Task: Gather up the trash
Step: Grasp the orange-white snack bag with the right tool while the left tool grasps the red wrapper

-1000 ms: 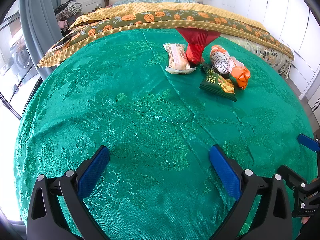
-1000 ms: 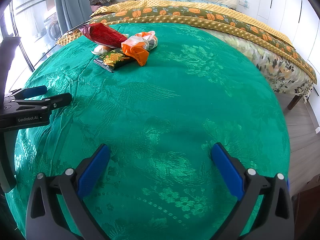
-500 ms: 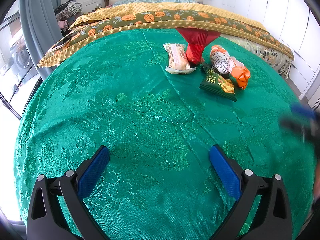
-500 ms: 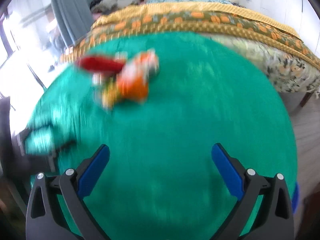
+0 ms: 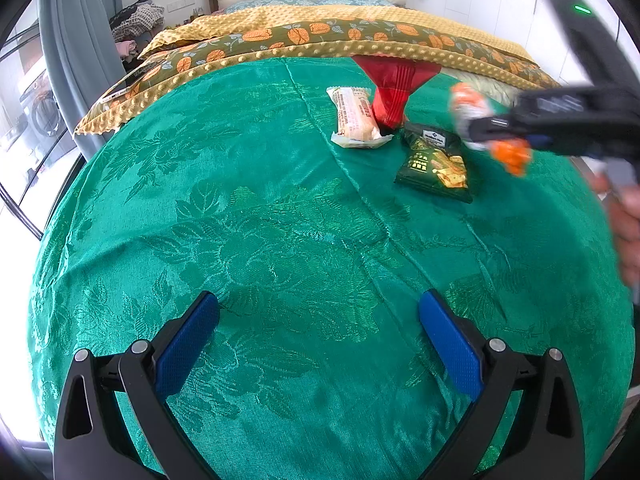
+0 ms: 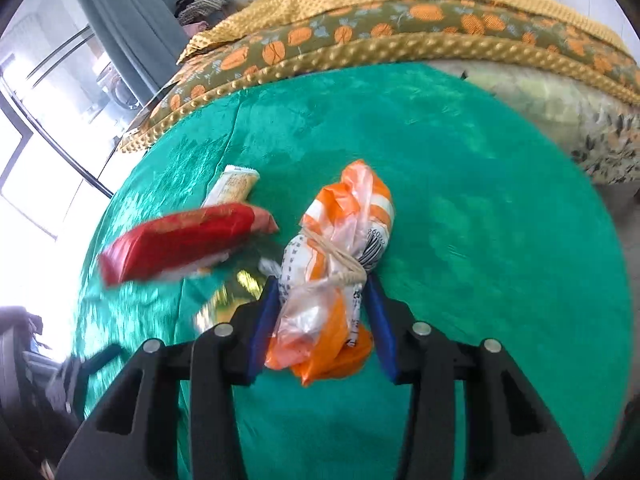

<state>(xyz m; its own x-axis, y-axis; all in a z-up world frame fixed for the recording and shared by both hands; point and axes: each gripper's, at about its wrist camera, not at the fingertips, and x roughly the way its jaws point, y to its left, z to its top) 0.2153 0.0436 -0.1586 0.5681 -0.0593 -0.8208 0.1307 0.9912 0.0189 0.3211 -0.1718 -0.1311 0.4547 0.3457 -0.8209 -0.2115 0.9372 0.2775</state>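
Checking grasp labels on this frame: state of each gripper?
Left gripper: open, nothing between the jaws.
Right gripper: jaws closing around the orange and white bag.

A: What does the left gripper (image 5: 318, 338) look like?
B: Two black plastic arms with triangular cut-outs, round silver screw heads at the pivots, and textured blue pads (image 5: 448, 344) on the inner faces

A: And the right gripper (image 6: 322, 316)?
B: Same build seen from its own camera. From the left wrist view its black body is blurred, with small pale lettering I cannot read and a green light on its upright black handle

A: The person?
B: Only a blurred hand (image 5: 626, 224) shows; no sleeve can be made out
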